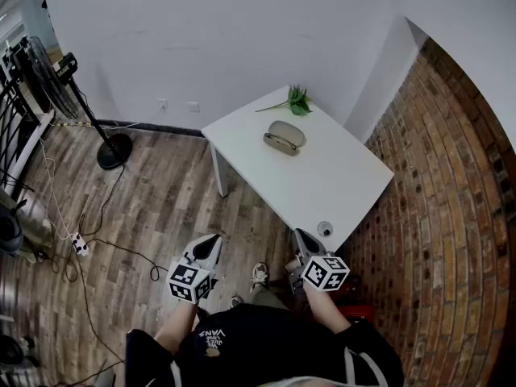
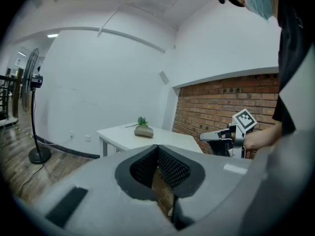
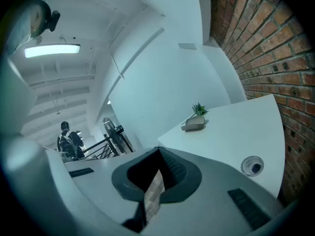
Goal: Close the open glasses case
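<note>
Well, L claw point(image 1: 212, 240), R claw point(image 1: 300, 235) both pressed together, glasses case point(image 1: 284, 138) on table point(image 1: 322, 180)

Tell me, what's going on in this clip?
A person stands at the near corner of a white table, holding a gripper in each hand. The left gripper and right gripper are both shut and empty, held close to the body. The glasses case lies ajar toward the table's far end, beside a green sprig, with nothing touching it.

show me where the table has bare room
Bare: the wide stretch of white table between the glasses case and the round fitting near its front corner. Crowded only at the far end, around case and green sprig.
</note>
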Tool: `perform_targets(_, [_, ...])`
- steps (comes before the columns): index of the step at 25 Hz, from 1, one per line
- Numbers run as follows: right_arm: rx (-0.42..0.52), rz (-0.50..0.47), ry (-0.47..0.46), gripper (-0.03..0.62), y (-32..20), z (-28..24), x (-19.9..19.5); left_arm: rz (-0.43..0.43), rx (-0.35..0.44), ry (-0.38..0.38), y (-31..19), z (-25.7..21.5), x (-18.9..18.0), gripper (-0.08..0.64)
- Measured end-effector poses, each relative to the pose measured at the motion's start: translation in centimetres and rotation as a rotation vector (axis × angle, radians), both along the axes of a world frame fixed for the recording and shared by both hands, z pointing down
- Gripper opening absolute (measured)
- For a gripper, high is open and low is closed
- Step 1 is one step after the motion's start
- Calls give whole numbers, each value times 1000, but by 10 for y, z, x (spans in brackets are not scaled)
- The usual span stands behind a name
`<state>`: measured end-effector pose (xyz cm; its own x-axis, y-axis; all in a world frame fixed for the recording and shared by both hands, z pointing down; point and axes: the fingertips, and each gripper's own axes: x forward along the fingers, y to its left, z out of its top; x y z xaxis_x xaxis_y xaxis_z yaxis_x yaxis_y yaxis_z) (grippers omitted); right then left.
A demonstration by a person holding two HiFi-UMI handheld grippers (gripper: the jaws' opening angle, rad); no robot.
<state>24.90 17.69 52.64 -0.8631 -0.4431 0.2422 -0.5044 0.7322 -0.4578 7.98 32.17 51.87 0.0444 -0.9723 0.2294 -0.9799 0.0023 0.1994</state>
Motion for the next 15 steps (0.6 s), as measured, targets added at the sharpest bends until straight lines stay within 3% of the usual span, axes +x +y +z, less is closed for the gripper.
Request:
perform_targets(9, [22,-12,-23,-1,-34,-7,-19,-3,60,-20,-39,-7,-15,9])
perform_targets(11, [46,-9,-1,0,-46,-7,-23,13,62,-3,-53,-8,-16,140])
perform_targets(12, [62,-8,20,0,-53,-7,-25,23,62,9,-61,-8,-16,173])
perform_targets(15, [86,-16,62,180,-76,-6,-36,44,54,21,-87,-8,-20,200])
